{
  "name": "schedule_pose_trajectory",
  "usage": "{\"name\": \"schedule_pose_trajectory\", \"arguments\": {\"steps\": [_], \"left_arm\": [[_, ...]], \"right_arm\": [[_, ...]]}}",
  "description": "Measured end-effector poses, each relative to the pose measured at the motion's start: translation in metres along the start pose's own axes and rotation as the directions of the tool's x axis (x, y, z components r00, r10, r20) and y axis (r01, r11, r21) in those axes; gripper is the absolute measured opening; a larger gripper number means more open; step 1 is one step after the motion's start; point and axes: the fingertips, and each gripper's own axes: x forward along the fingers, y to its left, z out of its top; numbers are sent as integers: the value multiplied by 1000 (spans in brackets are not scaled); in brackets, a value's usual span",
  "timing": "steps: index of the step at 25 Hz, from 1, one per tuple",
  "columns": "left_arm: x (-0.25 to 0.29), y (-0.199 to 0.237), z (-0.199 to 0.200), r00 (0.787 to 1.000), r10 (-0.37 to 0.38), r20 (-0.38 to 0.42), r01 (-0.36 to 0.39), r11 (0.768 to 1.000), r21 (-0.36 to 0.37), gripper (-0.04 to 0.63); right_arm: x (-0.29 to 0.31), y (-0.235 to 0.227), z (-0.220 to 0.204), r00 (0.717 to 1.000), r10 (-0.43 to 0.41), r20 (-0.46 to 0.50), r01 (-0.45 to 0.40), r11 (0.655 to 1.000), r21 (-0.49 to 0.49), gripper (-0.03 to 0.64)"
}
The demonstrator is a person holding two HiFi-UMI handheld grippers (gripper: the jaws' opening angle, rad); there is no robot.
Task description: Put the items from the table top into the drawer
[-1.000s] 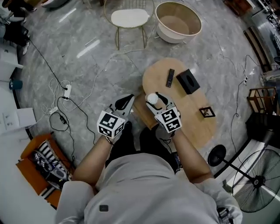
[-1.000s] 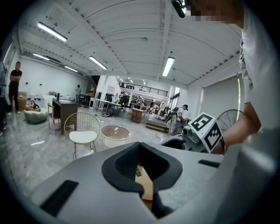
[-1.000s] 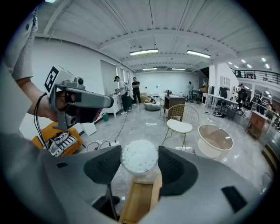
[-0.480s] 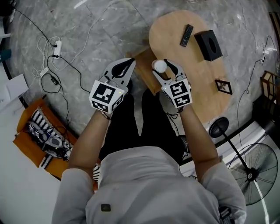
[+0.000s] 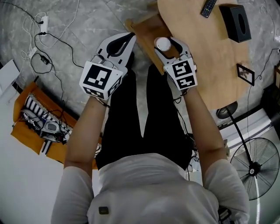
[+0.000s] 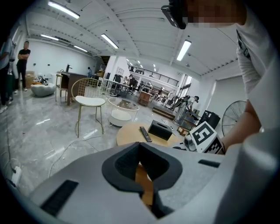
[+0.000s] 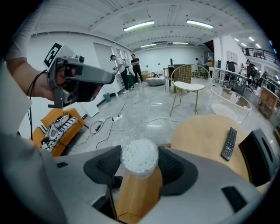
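Clamps the right gripper (image 5: 164,43) on a clear tub of cotton swabs (image 5: 162,43), held over the open wooden drawer (image 5: 142,30) at the table (image 5: 205,57) edge. Holds the left gripper (image 5: 126,40) just beside the drawer, jaws together on nothing. Shows remote (image 5: 208,7), black box (image 5: 235,22) and small frame (image 5: 246,73) on the tabletop

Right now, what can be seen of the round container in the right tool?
The round container looks like a clear plastic tub packed with white cotton swabs, tips facing up. The right tool is shut on its sides, holding it upright over the open wooden drawer. Whether it touches the drawer cannot be told.
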Motion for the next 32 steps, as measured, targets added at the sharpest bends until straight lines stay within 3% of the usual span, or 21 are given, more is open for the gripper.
{"name": "schedule_pose_trajectory", "arguments": {"steps": [7, 14, 22, 32], "left_arm": [[27, 19, -71, 998, -9, -54, 6, 999, -46, 9], [43, 26, -110, 996, -35, -88, 30, 998, -59, 9], [44, 27, -120, 994, -45, -103, 40, 998, -57, 9], [47, 12, -105, 994, -58, -95, 54, 998, -44, 9]], "right_arm": [[65, -4, -58, 998, -8, -57, 11, 999, 45, 278], [103, -13, -100, 991, -56, -123, 63, 996, 58, 278], [112, -15, -121, 983, -95, -157, 107, 992, 73, 278], [94, -14, -112, 986, -107, -131, 117, 991, 72, 278]]}}
